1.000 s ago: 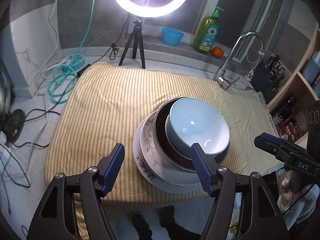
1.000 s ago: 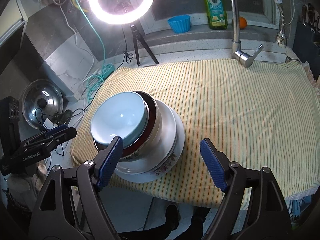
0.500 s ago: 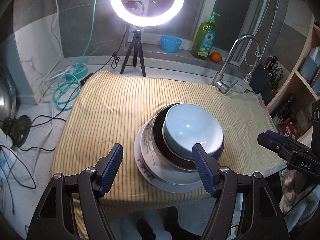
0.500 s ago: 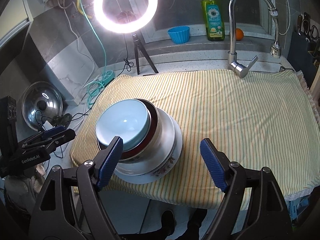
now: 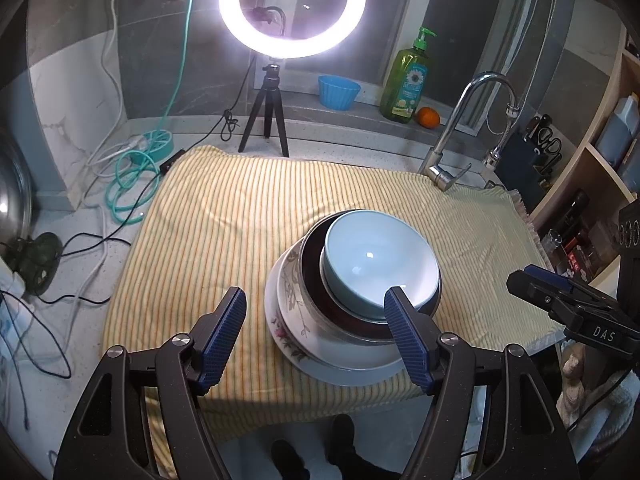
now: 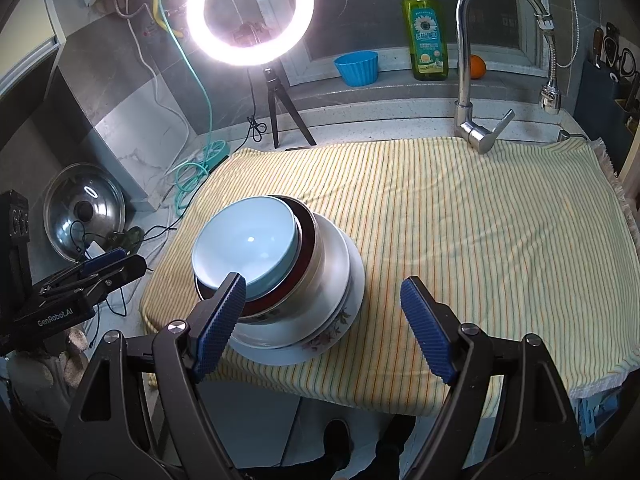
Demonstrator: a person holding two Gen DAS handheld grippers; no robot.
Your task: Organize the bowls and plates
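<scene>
- One stack of dishes stands on the striped cloth [image 5: 248, 216], made of four pieces as far as the views show: a pale blue bowl [image 5: 378, 264] on top, a dark-lined bowl [image 5: 316, 280] under it, a white floral bowl [image 5: 290, 284] below that, and a white plate [image 5: 340, 372] with flowers on its rim at the bottom.
- The blue bowl is glossy, with a small spot of light in its well; it sits off-centre in the dark bowl, whose brown inner wall shows as a crescent.
- Two hand-held grippers are in view, both with jaws spread wide and holding nothing.
- The left hand-held gripper [image 5: 316, 332] hangs just short of the stack; the stack lies ahead and slightly right of its middle, overlapped in view by its right finger.
- The right hand-held gripper [image 6: 322, 320] has the stack ahead and to its left, with its left fingertip [image 6: 224, 304] overlapping the blue bowl's near rim in the picture; whether it touches cannot be told.
- One faucet [image 6: 464, 60], one ring light [image 6: 250, 12] on a tripod, one green soap bottle [image 6: 426, 36], one small blue cup [image 6: 356, 66] and one orange [image 6: 477, 67] stand far ahead, past the cloth.
- One pot lid [image 6: 84, 216] leans far left of the right hand-held gripper, on the surface [image 6: 132, 304].
</scene>
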